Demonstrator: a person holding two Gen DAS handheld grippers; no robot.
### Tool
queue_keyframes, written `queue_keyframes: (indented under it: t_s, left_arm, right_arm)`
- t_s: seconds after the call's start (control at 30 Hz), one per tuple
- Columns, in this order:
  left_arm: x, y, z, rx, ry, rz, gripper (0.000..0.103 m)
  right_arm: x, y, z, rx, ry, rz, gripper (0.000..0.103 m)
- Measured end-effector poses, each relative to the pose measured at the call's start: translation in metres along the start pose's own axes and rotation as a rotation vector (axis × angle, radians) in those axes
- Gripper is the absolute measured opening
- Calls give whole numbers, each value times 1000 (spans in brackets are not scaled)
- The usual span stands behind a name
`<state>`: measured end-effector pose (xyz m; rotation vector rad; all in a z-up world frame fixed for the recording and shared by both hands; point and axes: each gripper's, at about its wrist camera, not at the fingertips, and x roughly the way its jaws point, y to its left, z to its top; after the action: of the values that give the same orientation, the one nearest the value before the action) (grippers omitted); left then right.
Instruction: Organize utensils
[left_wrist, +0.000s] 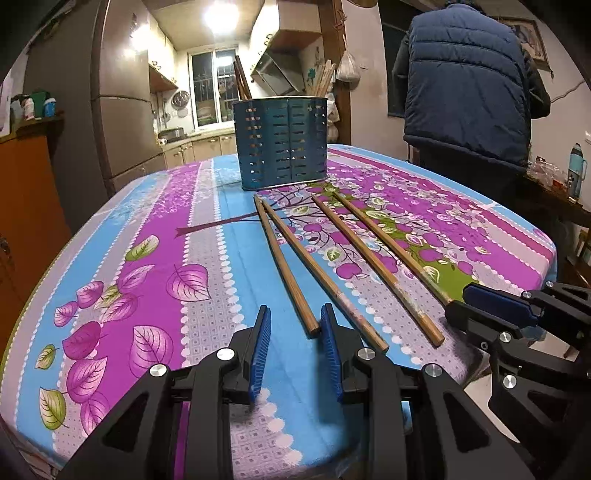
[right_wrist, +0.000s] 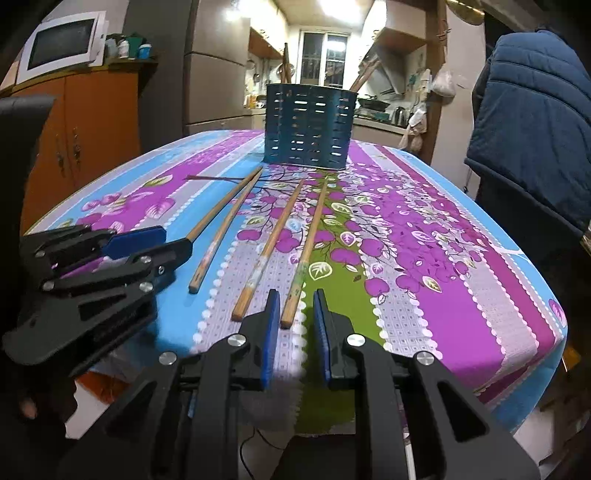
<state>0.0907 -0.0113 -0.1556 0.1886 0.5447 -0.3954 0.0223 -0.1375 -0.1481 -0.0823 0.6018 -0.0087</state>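
Four wooden chopsticks (left_wrist: 325, 266) lie mid-frame on the table (left_wrist: 207, 206), before the blue holder (left_wrist: 282, 142) at upper centre. My left gripper (left_wrist: 295, 349) and right gripper (right_wrist: 295, 328) hang slightly spread, empty. The sticks look light, stiff and likely to roll; I'd pinch each near its thick end.

four wooden chopsticks (left_wrist: 286, 266) flat before perforated holder (left_wrist: 282, 144)

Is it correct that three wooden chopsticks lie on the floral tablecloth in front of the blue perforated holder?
Not quite: four chopsticks lie there, not three, as the left wrist view shows. They do lie on the floral tablecloth in front of the blue perforated holder.
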Motion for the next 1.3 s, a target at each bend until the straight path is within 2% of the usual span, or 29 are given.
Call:
queue_keyframes:
  t_s: [0.47,0.6,0.8,1.3]
  left_arm:
    - [1,-3,-9,-16,-89,19,23]
    - [1,-4,-9,-17,-93,18,14]
    - [2,-1,-6,-31,-81,21,8]
    - [-13,8,1,-85,-93,58,8]
  right_arm:
    - [3,-3,-3,70,-35,5,5]
    - [3,-5,-3,79,-36,10,5]
    - [2,-10,-3,98,-36,11,5]
    - [-6,-18,-1,72,-64,-13,5]
